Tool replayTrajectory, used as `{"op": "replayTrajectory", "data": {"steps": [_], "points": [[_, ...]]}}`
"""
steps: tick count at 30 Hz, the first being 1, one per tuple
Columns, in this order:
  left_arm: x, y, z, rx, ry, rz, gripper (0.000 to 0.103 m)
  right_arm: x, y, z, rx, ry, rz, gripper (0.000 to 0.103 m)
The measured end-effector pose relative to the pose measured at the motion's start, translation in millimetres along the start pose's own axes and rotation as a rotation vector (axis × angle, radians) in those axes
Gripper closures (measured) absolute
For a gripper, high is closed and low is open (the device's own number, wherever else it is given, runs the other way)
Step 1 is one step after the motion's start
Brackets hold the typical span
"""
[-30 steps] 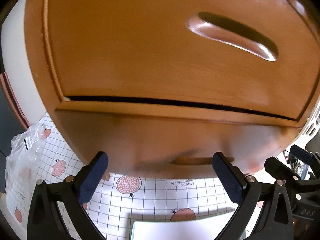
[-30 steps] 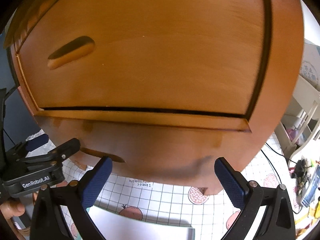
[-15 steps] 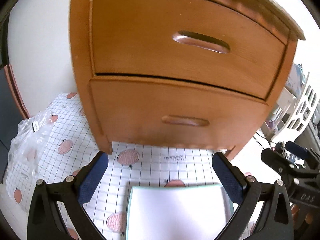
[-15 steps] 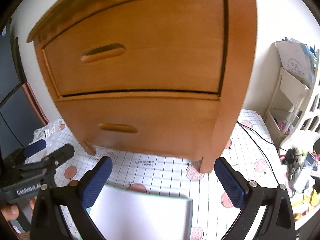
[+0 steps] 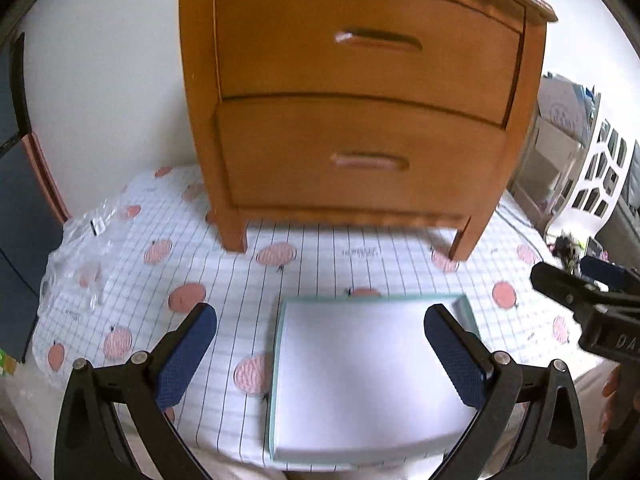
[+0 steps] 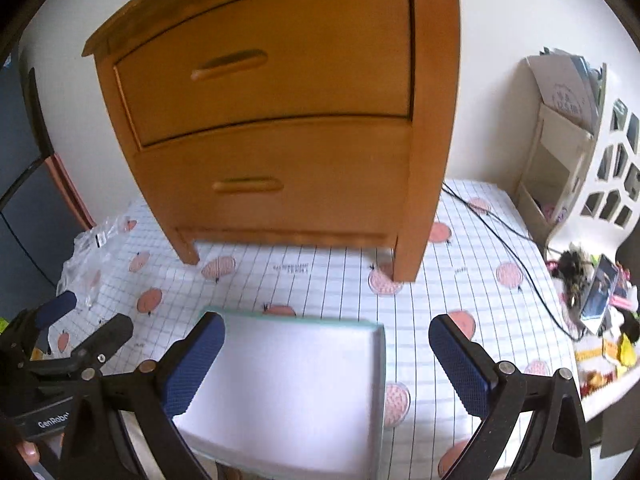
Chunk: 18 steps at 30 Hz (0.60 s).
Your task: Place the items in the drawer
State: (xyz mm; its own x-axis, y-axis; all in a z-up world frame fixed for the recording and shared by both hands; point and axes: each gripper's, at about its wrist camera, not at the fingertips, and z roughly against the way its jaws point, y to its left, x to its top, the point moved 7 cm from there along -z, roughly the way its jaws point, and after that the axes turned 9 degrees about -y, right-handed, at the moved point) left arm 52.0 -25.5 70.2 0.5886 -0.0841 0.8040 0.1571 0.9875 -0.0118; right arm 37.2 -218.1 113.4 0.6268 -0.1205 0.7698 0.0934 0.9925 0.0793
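A small wooden cabinet (image 5: 360, 92) (image 6: 288, 120) with two shut drawers stands on a checked tablecloth with pink fruit prints. In front of it lies a flat white box with a pale green rim (image 5: 368, 376) (image 6: 292, 392). My left gripper (image 5: 320, 352) hangs open above the box's near half, nothing between its fingers. My right gripper (image 6: 326, 364) is open too, over the box's right part. In the left wrist view the right gripper's black body (image 5: 596, 304) shows at the right edge; the right wrist view has the left gripper's body (image 6: 60, 352) at its lower left.
A crumpled clear plastic bag (image 5: 84, 256) (image 6: 88, 256) lies left of the cabinet. A black cable (image 6: 504, 236) runs across the cloth on the right. Cluttered small items (image 6: 600, 300) and a white shelf unit (image 6: 560, 152) stand at the far right.
Both grippers have pulled back from the cabinet front, which filled the views a second ago. The white box has come into fuller view below them. Both drawers stay shut.
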Motion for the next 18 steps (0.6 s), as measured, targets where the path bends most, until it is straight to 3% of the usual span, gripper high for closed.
{"op": "replayTrajectory", "data": {"steps": [7,18], "points": [[-27,8,14,-0.01,0.028,0.008,0.0,-29,-4,12,-0.01,0.025,-0.015,0.0],[-58,16,19,0.075,0.046,0.006,0.0,-74,4,18,-0.032,0.059,0.04,0.0]]}}
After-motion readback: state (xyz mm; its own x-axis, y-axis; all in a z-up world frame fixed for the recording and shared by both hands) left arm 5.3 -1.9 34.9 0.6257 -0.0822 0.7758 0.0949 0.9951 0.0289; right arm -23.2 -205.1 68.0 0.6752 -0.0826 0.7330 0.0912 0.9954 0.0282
